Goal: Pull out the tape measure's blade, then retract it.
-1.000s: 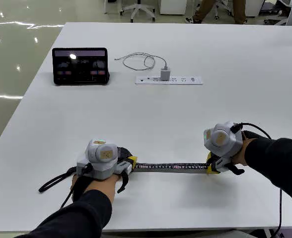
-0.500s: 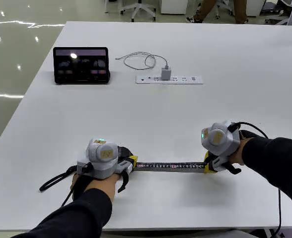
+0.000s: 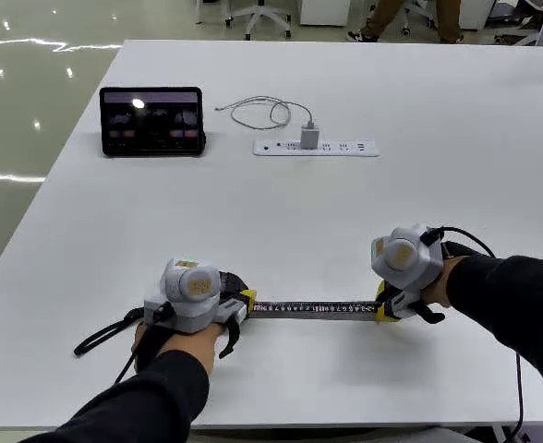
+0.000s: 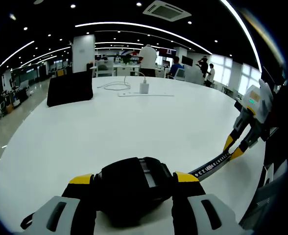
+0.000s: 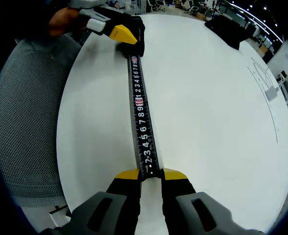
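One tape measure (image 4: pixel 134 191), one tablet (image 3: pixel 151 121), one power strip (image 3: pixel 316 148), one charger (image 3: pixel 308 137), two tongs (image 4: pixel 134 177) (image 5: pixel 151 174).

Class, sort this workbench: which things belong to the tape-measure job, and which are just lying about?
In the job: tape measure case, clamped in the left gripper; blade, pulled out and pinched by the right gripper.

Lying about: tablet, power strip, plugged-in charger.

A: Left gripper (image 3: pixel 237 309)?
B: Held low, jaws closed around the tape measure (image 4: pixel 134 188), left arm (image 3: pixel 151 397) bent close behind it.
A: Right gripper (image 3: pixel 383 312)?
B: Jaws pinched together on the blade (image 5: pixel 140 112) tip, right arm (image 3: pixel 507 295) reaching in sideways.
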{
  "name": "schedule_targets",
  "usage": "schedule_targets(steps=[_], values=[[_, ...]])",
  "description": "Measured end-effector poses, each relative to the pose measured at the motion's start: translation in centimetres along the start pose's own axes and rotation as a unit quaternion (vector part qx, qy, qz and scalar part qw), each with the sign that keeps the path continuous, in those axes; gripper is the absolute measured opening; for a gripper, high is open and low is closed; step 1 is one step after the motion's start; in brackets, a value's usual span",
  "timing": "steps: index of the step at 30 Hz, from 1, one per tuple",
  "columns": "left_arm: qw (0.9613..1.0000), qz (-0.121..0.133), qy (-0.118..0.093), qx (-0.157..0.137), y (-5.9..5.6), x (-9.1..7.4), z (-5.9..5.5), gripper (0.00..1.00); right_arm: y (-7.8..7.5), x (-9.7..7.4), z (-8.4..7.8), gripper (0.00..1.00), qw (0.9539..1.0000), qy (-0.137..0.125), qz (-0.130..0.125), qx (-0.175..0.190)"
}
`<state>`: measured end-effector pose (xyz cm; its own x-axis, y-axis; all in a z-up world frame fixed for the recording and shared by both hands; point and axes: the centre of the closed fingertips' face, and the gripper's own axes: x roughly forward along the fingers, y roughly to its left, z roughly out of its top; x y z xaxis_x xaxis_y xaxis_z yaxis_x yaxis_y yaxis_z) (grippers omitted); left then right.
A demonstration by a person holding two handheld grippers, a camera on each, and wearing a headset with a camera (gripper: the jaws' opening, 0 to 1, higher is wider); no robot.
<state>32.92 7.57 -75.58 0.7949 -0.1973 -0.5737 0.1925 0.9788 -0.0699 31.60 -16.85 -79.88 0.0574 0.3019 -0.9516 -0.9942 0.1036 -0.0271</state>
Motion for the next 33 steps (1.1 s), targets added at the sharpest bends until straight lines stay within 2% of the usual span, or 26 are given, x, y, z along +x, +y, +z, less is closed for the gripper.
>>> schedule_targets(steps=[33], values=[[1.0000,-0.001,0.002,0.001,0.0,0.0,0.0,0.58,0.3,0.4,1.8,0.11,1.0000,-0.007,0.002,-0.006]])
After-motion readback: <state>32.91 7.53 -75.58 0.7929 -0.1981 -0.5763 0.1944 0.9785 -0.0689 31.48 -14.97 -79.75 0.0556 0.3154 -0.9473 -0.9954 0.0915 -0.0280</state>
